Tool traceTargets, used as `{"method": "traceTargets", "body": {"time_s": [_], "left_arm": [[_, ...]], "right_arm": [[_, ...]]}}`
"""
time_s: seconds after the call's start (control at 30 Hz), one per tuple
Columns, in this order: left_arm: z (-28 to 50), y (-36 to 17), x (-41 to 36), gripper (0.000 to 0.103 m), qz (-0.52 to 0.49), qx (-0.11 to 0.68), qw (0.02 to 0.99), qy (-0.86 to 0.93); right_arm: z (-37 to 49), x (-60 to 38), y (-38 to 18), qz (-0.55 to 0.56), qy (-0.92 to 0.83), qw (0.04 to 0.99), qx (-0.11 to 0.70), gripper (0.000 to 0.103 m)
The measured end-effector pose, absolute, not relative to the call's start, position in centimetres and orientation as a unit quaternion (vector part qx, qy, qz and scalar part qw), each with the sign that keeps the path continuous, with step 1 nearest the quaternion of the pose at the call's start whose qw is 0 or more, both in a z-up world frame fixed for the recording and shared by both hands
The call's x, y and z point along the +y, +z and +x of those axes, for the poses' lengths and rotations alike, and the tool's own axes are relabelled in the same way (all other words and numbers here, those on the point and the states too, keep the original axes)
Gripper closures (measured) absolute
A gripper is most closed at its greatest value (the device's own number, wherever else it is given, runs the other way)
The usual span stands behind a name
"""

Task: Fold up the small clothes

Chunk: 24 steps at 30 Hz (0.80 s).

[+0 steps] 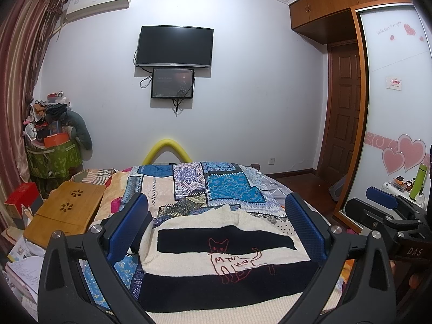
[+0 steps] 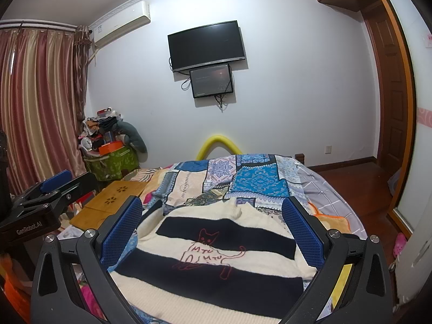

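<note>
Here the striped sweater (image 1: pixel 216 259) lies flat on the patchwork bedspread (image 1: pixel 205 186), cat motif up. Your left gripper (image 1: pixel 216 226) and right gripper (image 2: pixel 213 224) hover above it, jaws spread wide, grasping nothing.

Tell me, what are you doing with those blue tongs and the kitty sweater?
A person holds two tongs over a bed, getting ready to fold the striped sweater with a cat drawn on it. The sweater lies flat on the patchwork blanket. The left tongs and the right tongs are both open, hovering above the sweater and holding nothing yet.
</note>
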<state>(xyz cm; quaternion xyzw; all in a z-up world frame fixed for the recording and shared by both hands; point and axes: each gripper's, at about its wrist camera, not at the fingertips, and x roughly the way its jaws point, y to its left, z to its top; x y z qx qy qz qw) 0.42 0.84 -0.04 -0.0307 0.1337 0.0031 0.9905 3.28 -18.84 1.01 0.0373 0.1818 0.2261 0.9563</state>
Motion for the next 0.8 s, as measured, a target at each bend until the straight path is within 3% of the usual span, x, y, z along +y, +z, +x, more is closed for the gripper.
{"method": "traceTargets", "body": {"time_s": [0.8], "left_arm": [[0.41,-0.04,0.63,0.001,-0.028,0.133,0.991,0.004]], "right_arm": [[3.58,-19.16,0.61,0.039,0.225,0.956,0.182,0.0]]}}
